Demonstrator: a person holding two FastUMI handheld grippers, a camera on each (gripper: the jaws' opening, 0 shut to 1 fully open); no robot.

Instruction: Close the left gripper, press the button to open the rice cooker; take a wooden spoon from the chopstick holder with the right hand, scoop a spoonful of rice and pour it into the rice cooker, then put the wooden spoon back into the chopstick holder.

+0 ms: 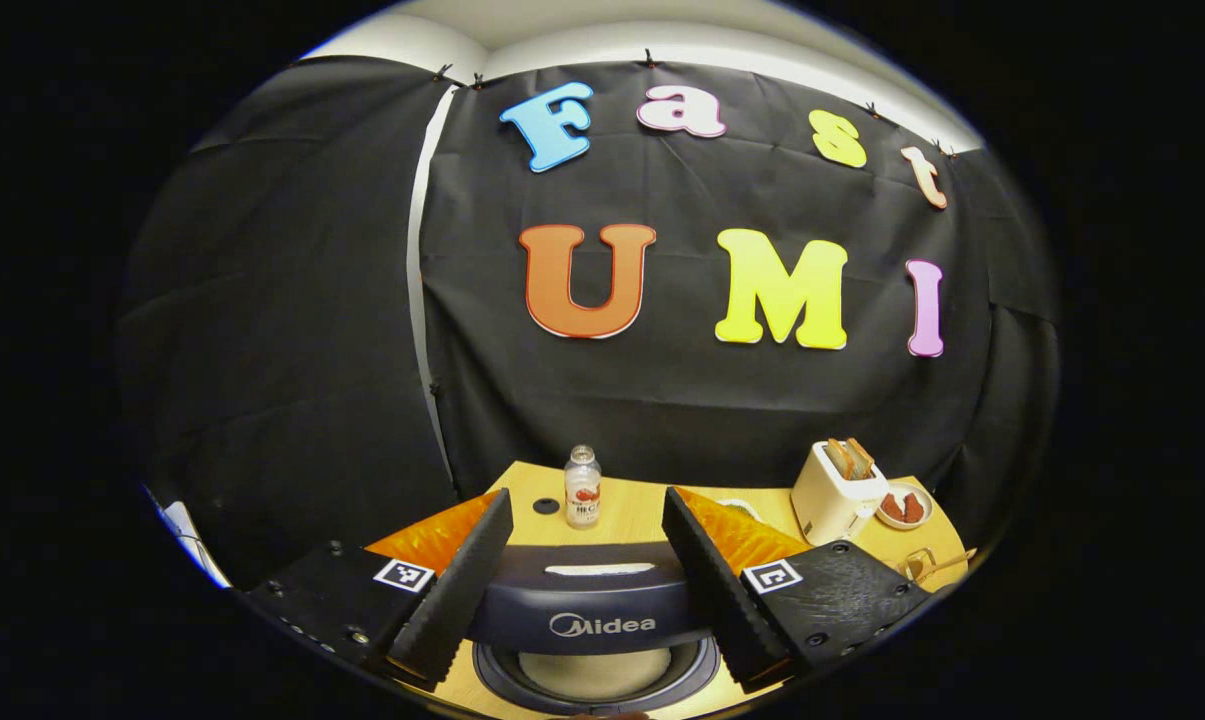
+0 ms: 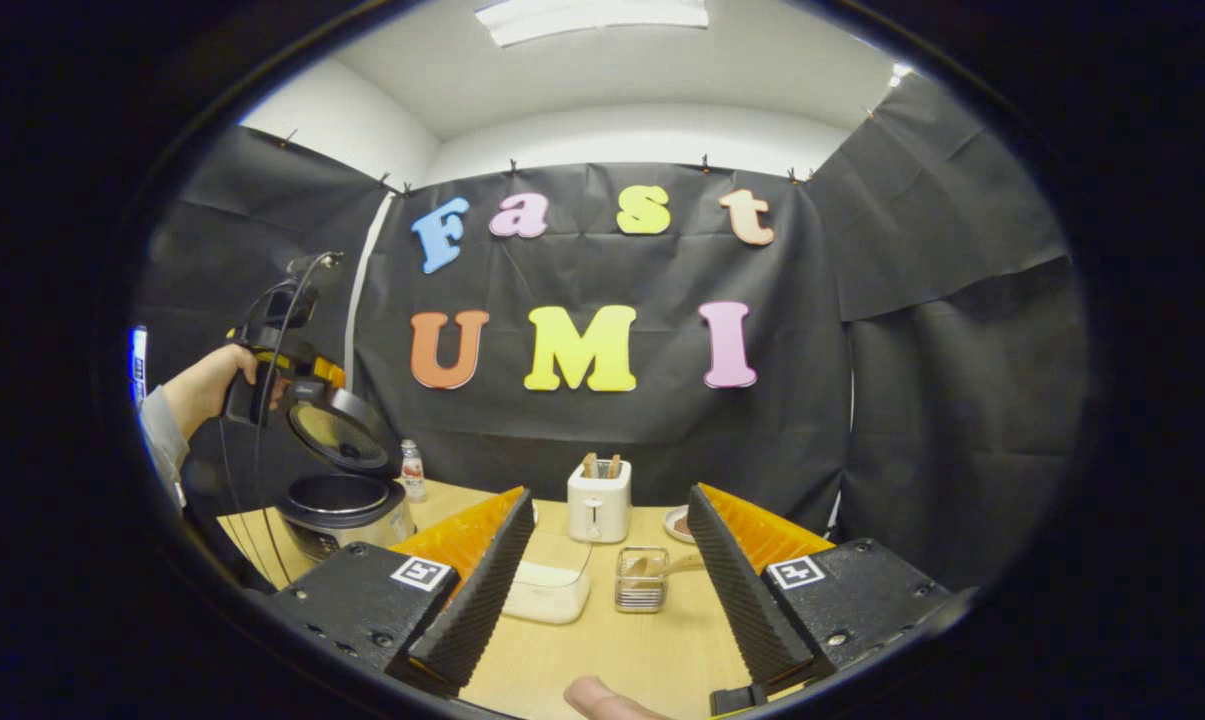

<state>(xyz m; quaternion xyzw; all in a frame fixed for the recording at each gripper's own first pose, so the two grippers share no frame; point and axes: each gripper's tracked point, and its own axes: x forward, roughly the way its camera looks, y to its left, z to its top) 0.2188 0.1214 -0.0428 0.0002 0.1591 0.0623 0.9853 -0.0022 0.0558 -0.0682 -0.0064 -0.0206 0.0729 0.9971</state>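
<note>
- Left gripper (image 1: 587, 570): fingers wide apart, empty, above the open rice cooker (image 1: 592, 625).
- Right gripper (image 2: 607, 580): wide, empty, facing the holder (image 2: 642, 580) with the wooden spoon (image 2: 662, 567), beside the rice tub (image 2: 550, 590).
- Right gripper view: cooker lid (image 2: 342, 432) raised.

Rice cooker (image 2: 342, 505) lid-up at table's left; wooden spoon (image 2: 662, 568) leaning in wire chopstick holder (image 2: 641, 580).
</note>
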